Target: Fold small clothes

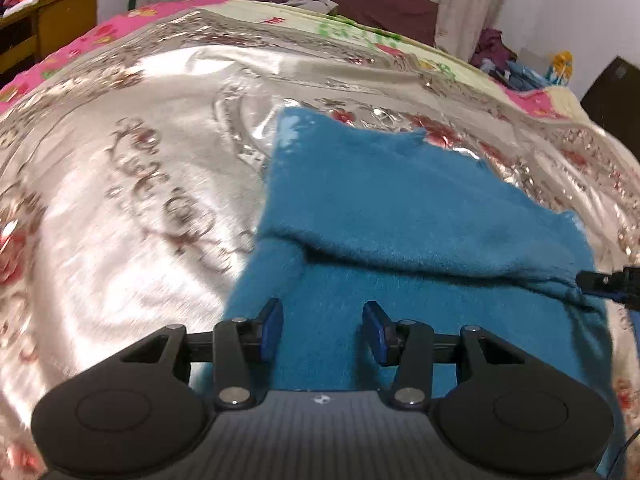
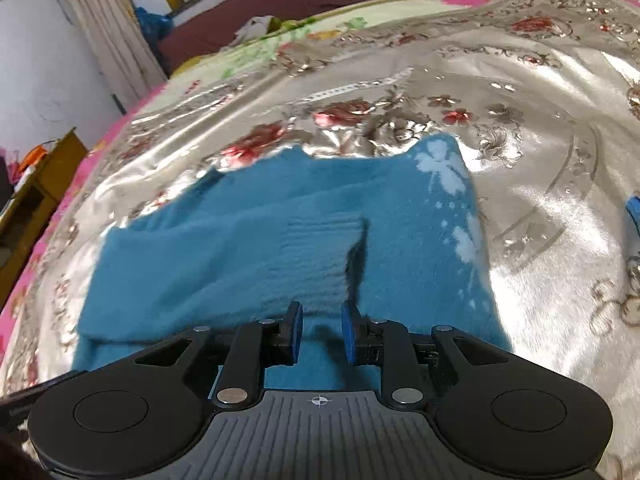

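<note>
The small blue fleecy garment lies spread on a shiny silver satin bedspread with red flowers, which covers most of the bed in both wrist views. It is the one piece I am folding, and it sits directly in front of and under both my claws, reaching away from me toward the far side of the bed. From my left wrist view, one layer is already turned over the layer beneath, making a soft ridge that runs left to right across my path, just beyond my fingertips; I judge that ridge to be the fold line the next move depends on. My left gripper hovers over the near layer with its blue pads wide apart, holding nothing. My right gripper is over the near edge of the same cloth, pads narrower but with a clear gap, and nothing I can see between them. At the right edge of the left view, the tip of that right gripper meets the ridge's end, so the right side seems nearer the fold. Pale splotches mark one far corner. The near hem is hidden under both tools, and blur softens the bedspread.
</note>
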Demonstrator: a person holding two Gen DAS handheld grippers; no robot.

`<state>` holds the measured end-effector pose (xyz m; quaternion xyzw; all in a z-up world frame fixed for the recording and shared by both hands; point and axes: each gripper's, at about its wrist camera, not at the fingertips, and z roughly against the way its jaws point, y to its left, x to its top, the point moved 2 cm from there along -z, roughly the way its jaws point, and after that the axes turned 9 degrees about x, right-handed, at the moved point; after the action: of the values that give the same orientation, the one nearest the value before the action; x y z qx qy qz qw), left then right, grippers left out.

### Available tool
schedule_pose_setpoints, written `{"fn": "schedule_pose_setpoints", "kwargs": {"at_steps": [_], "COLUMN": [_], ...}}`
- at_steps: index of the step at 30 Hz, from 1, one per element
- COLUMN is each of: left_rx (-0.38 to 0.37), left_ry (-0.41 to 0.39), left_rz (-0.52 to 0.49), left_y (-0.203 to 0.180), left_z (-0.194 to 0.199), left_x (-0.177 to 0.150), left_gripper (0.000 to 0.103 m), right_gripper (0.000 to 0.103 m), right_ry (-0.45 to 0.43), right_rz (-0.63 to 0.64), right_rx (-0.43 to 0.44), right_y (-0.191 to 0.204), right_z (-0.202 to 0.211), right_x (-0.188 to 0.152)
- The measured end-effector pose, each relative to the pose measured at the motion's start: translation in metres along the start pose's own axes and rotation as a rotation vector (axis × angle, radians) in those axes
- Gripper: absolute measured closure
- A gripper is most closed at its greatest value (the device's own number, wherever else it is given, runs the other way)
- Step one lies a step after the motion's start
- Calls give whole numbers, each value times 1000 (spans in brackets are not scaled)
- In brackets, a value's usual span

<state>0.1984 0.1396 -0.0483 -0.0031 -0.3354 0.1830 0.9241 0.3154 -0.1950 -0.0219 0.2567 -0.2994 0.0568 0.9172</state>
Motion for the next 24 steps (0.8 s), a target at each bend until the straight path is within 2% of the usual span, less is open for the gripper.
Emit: {"fn": "schedule_pose_setpoints", "kwargs": {"at_steps": [5, 7, 11, 17, 21, 24], "left_rx": [81, 73, 49, -1, -29, -34], "left_ry": [32, 36, 65, 139, 192, 216], "left_rz": [18, 28, -24, -64, -86, -113], "left_y": [17, 22, 26, 40, 44, 44], "left_z": [2, 8, 31, 65, 77, 82], "left_x": [-11, -17, -29, -55, -70, -78], "left_gripper": [54, 54, 54, 53, 53, 53], "right_gripper": [80, 80, 79, 75, 74, 73], "right_ry": [54, 68, 84, 187, 247, 267], "right_rz": [28, 29, 11, 27, -37, -38], "right_rx": [24, 22, 27, -33, -40, -31], "right_y": [8, 8, 2, -8, -17, -16], "right_z": [22, 35, 78, 129, 143, 148], "right_x": [-33, -48, -77, -128, -152, -162]}}
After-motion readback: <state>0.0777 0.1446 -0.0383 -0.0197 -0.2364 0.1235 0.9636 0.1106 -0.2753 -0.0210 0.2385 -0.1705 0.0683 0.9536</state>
